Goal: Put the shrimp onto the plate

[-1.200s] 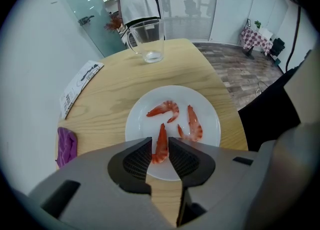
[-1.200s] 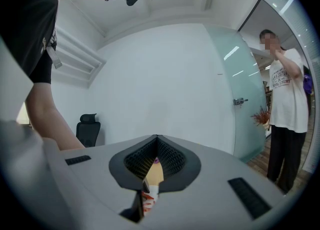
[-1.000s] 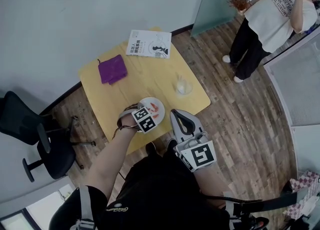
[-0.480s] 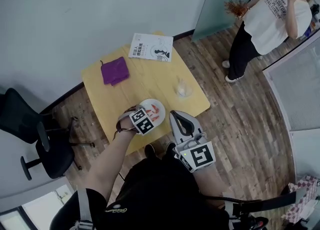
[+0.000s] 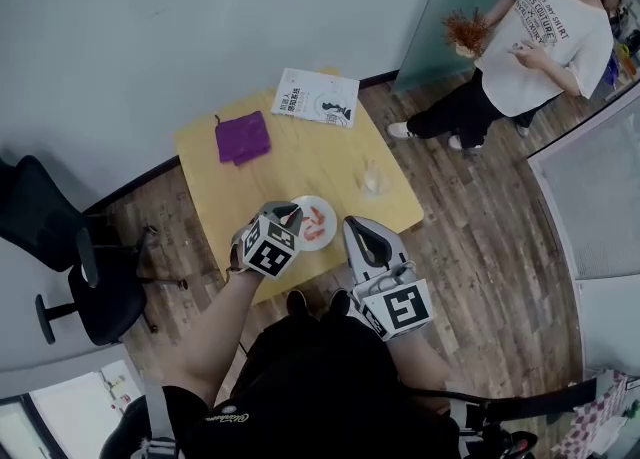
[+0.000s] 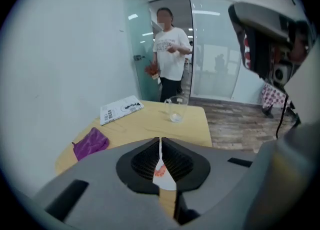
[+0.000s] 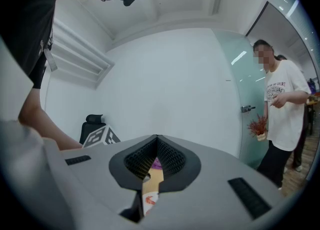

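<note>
Shrimp: orange pieces lying on the white plate, near the front edge of the yellow table. The task looks done, or close to it.

Key relation: the shrimp sits ahead of and below the left gripper. In the head view its tips overlap the plate's left rim. In the left gripper view the shrimp and a sliver of plate show only through the slit under the tips, so it lies down the pointing line, apart from the jaws.

Left gripper: jaws have just been closing and now meet at the tips, clenched on nothing.

Right gripper: just beside the plate's right side, pointing away across the room. Its jaws are pressed together and empty.

Both are near the plate. The left one is nearer and aimed at it.

Hard to tell:
- Shrimp count and long axis, as the pieces are too small and partly masked by the left gripper.
- How high the left tips stand above the plate.
- Whether any shrimp is off the plate; none shows on the table.

Elsewhere on the table, well apart from the plate: purple cloth, booklet, clear cup.
</note>
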The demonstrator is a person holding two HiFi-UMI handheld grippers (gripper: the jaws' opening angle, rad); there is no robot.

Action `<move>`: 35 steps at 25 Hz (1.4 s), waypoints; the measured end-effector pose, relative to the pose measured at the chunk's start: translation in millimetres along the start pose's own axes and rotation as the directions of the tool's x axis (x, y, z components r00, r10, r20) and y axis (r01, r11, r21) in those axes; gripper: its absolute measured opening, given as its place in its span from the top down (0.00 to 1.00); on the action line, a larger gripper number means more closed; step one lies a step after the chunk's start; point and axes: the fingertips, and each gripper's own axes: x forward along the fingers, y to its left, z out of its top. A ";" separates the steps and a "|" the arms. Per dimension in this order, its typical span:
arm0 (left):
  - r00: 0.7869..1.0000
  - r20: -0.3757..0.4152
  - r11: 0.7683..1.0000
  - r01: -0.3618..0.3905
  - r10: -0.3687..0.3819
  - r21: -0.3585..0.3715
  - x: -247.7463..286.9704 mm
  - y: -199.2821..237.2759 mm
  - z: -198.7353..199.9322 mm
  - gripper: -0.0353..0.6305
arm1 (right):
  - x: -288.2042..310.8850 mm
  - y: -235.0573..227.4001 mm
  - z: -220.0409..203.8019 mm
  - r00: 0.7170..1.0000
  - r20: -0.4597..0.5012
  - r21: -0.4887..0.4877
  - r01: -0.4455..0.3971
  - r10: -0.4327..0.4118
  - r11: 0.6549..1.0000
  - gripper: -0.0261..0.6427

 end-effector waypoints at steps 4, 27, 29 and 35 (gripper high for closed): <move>0.987 0.155 0.998 -0.043 0.050 -0.048 -43.0 4.7 40.6 0.94 | 1.6 5.3 9.3 1.000 0.013 -0.021 -0.015 0.015 1.000 0.96; 0.773 0.597 0.972 -0.112 0.215 -0.206 -175.4 -8.4 120.7 0.94 | -1.4 16.9 41.4 0.996 0.064 -0.009 -0.063 0.063 0.998 0.96; 0.770 0.602 0.973 -0.115 0.213 -0.198 -177.2 -8.9 122.0 0.94 | -1.3 18.2 42.7 0.995 0.070 -0.006 -0.065 0.065 0.998 0.96; 0.767 0.605 0.973 -0.110 0.214 -0.205 -179.0 -7.1 121.5 0.94 | 0.3 18.0 42.1 0.996 0.067 0.003 -0.058 0.058 0.998 0.96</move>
